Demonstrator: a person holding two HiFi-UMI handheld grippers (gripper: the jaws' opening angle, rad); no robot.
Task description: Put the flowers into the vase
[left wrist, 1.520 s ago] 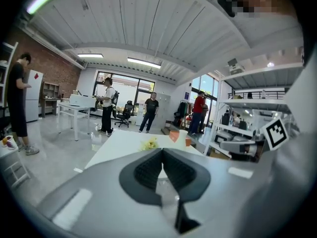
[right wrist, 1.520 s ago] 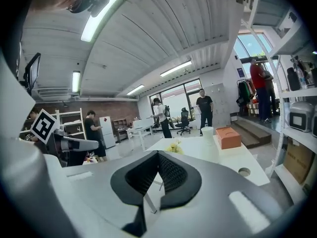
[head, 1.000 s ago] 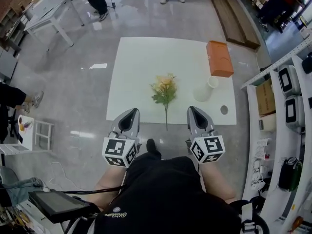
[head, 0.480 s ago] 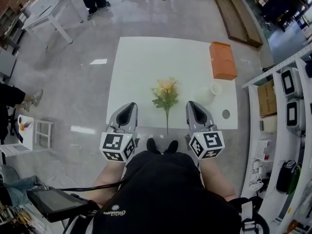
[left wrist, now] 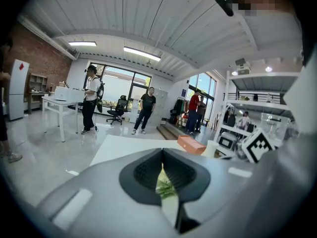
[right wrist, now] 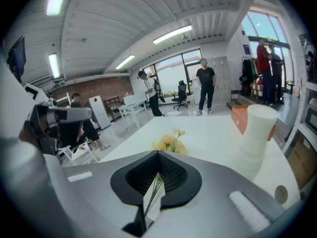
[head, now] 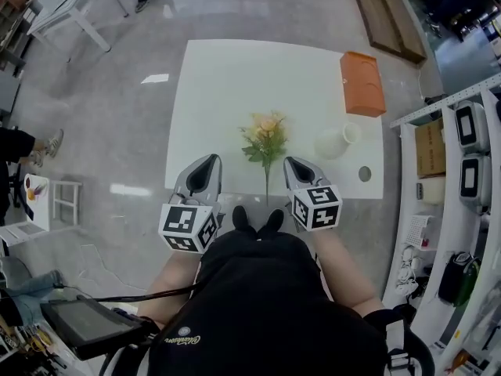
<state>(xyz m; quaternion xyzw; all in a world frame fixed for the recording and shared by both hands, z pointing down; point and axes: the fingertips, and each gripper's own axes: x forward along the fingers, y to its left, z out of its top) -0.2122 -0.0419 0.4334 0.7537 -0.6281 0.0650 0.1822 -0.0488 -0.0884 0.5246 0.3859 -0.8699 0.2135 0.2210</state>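
Observation:
A bunch of yellow flowers with green leaves lies flat on the white table, its long stem pointing at the front edge. A white vase stands upright to its right. My left gripper hovers left of the stem, shut and empty. My right gripper sits just right of the stem, shut with nothing held. The right gripper view shows the flowers ahead beyond the right gripper and the vase at the right. In the left gripper view, leaves show past the left gripper.
An orange box lies at the table's far right corner. A small round disc rests near the front right corner. White shelving with appliances runs along the right. People stand far off across the room.
My right gripper has dropped and shifted left, closer to the flower stem. The left gripper has edged slightly forward. The table now sits nearer in the head view.

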